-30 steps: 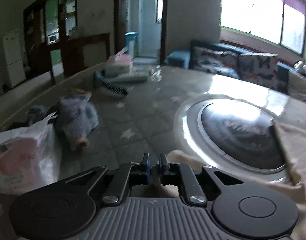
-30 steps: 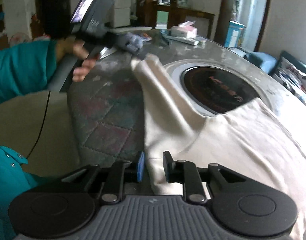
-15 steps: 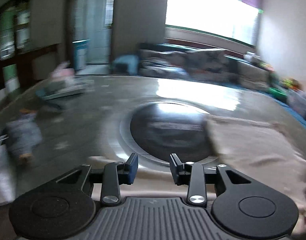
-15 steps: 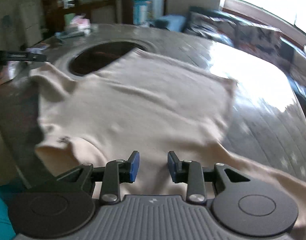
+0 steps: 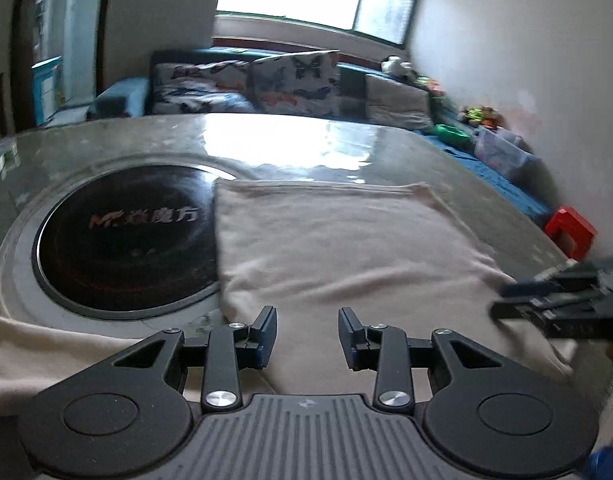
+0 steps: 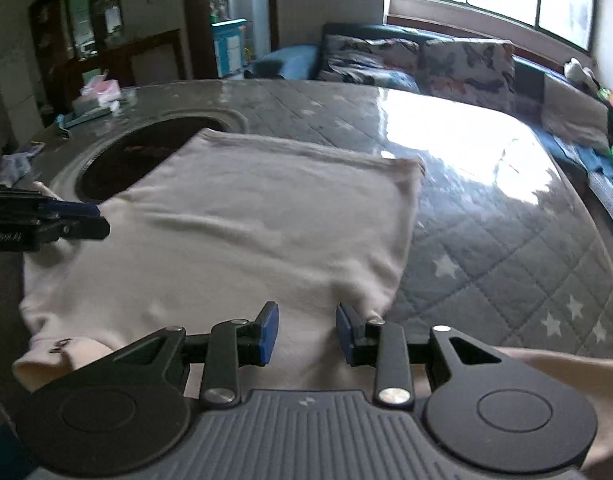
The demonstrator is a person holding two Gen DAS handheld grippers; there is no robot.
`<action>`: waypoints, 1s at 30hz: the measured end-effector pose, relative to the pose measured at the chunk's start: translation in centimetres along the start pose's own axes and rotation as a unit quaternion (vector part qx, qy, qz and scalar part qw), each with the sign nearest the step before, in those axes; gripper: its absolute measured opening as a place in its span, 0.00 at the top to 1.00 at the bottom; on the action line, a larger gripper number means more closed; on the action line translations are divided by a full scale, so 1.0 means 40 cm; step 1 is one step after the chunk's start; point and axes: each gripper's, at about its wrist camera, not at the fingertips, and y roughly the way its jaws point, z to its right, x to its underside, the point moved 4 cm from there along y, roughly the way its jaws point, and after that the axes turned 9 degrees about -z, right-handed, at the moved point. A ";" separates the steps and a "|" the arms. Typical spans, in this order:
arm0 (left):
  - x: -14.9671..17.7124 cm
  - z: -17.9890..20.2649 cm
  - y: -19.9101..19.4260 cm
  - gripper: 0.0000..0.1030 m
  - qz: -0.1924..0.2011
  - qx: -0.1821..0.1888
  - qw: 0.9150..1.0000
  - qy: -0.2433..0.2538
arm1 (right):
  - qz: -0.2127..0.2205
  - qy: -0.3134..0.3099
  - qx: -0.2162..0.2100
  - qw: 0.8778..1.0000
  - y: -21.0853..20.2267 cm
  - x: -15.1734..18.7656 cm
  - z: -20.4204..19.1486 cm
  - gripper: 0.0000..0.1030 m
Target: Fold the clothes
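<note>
A cream long-sleeved shirt lies spread flat on the table, its hem towards the far side. My left gripper hovers open over the shirt's near part, with nothing pinched between its blue pads. One sleeve trails off to the left. My right gripper is also open, above the shirt near its right side edge, and another sleeve runs off to the right. Each gripper shows in the other's view: the right gripper and the left gripper, both low over the cloth.
A round black cooktop is set into the table left of the shirt. The grey quilted table cover lies bare to the right. A tissue box sits at the far left. A sofa with cushions stands behind, and a red object beyond the table's edge.
My left gripper has let go of the sleeve end, opened, and swung right over the shirt. My right gripper has opened wider and swung from the shirt's left edge to its right side.
</note>
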 end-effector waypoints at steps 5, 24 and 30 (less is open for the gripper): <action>-0.020 -0.022 0.012 0.66 0.001 0.004 1.000 -0.031 | 0.006 0.003 -0.003 1.000 -0.011 0.001 0.000 0.67; 0.030 0.105 -0.023 0.64 -0.003 0.008 0.996 0.091 | -0.003 -0.065 -0.031 0.997 -0.060 0.024 -0.082 0.51; 0.109 0.186 -0.035 0.64 -0.010 0.033 0.986 0.165 | -0.014 -0.118 -0.051 0.992 -0.081 0.068 -0.158 0.49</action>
